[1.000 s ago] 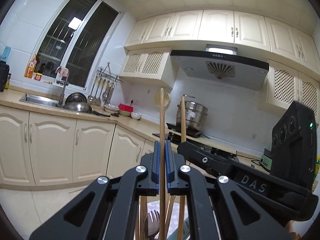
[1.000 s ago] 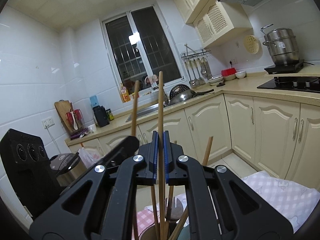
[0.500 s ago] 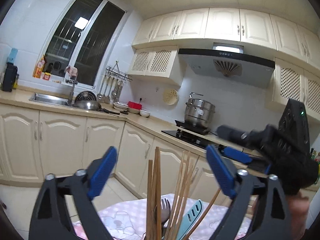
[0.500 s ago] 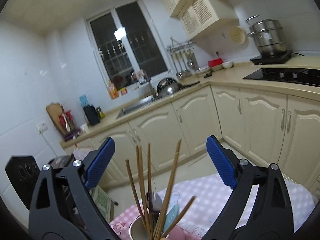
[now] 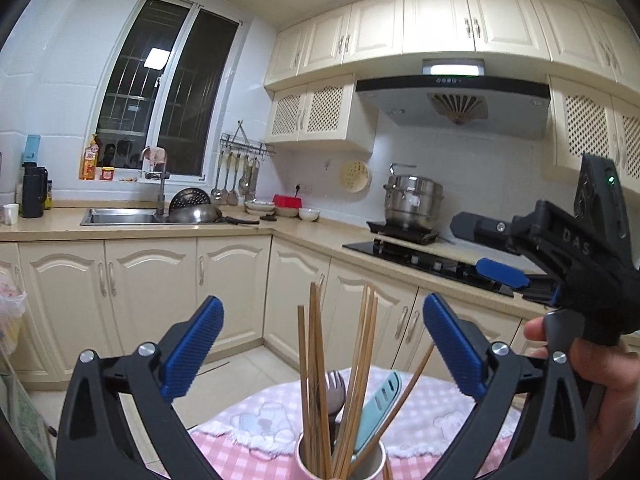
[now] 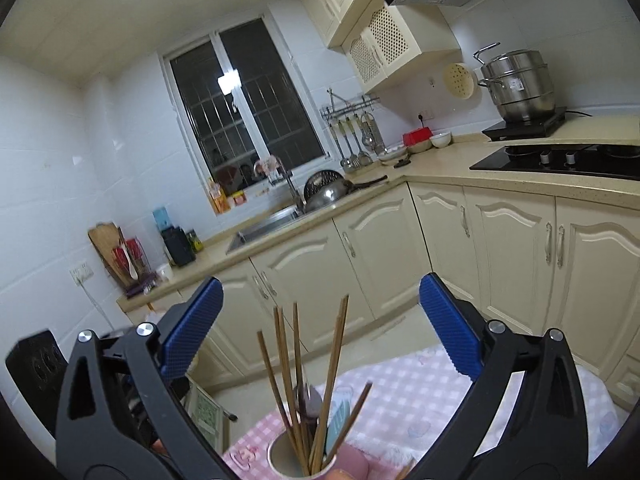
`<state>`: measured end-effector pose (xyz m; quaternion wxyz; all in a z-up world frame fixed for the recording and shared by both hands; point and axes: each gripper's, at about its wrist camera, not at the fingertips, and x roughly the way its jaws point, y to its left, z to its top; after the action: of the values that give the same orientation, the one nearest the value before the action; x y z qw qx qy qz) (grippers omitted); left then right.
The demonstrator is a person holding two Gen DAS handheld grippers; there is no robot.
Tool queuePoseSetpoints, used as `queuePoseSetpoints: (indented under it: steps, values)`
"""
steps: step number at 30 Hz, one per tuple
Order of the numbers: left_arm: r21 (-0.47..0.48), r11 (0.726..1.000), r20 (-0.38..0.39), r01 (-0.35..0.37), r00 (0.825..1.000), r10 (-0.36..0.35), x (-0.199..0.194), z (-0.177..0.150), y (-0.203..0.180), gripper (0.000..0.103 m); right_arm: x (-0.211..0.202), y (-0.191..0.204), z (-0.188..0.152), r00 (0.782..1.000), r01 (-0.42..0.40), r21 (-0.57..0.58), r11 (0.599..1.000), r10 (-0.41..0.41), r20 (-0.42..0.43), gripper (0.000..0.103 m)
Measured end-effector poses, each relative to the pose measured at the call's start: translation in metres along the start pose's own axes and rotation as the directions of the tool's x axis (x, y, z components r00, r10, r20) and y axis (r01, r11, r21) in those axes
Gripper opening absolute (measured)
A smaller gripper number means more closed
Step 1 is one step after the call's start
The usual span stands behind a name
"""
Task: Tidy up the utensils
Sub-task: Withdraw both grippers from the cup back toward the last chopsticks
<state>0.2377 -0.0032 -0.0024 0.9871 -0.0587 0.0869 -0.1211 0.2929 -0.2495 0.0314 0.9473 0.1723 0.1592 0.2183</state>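
Observation:
A pale cup (image 5: pixel 340 460) stands on the pink checked tablecloth (image 5: pixel 256 456) and holds several wooden chopsticks (image 5: pixel 314 364), a fork (image 5: pixel 335 392) and a light blue utensil (image 5: pixel 378 408). My left gripper (image 5: pixel 322 342) is open and empty above the cup, blue pads wide apart. In the right wrist view the same cup (image 6: pixel 298 460) and chopsticks (image 6: pixel 296 364) stand below my right gripper (image 6: pixel 320 326), which is also open and empty. The right gripper also shows at the right edge of the left wrist view (image 5: pixel 500 248).
Cream kitchen cabinets (image 5: pixel 152 280) run along the walls, with a sink (image 5: pixel 120 216), a hob (image 5: pixel 420 256) and a steel pot (image 5: pixel 414 200). The cloth-covered table (image 6: pixel 500 400) sits just below both grippers. A black device (image 6: pixel 36 368) is at the left.
Both grippers were each shut on a chopstick a second ago; both have opened wide and pulled back up. The chopsticks now stand in the cup.

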Motion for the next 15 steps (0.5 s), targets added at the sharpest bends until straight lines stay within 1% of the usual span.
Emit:
queuePoseSetpoints:
  steps: [4, 7, 11, 15]
  values:
    - [-0.001, 1.0, -0.021, 0.013, 1.0, -0.013, -0.012, -0.003, -0.006, 0.098, -0.017, 0.007, -0.007, 0.999, 0.036, -0.036, 0.999, -0.037, -0.03, 0.097]
    - [0.024, 0.999, -0.043, 0.022, 0.999, -0.021, -0.021, -0.008, -0.015, 0.098, -0.031, 0.003, -0.018, 0.995, 0.078, -0.027, 0.997, -0.08, -0.057, 0.097]
    - [0.039, 0.999, -0.073, 0.038, 0.997, -0.035, -0.031, -0.015, -0.024, 0.098, -0.048, -0.005, -0.035, 0.984, 0.14, -0.009, 0.99, -0.14, -0.11, 0.097]
    - [0.052, 0.998, -0.103, 0.042, 0.994, -0.036, -0.036, -0.022, -0.031, 0.098, -0.06, -0.009, -0.052, 0.972, 0.179, -0.006, 0.984, -0.178, -0.154, 0.097]
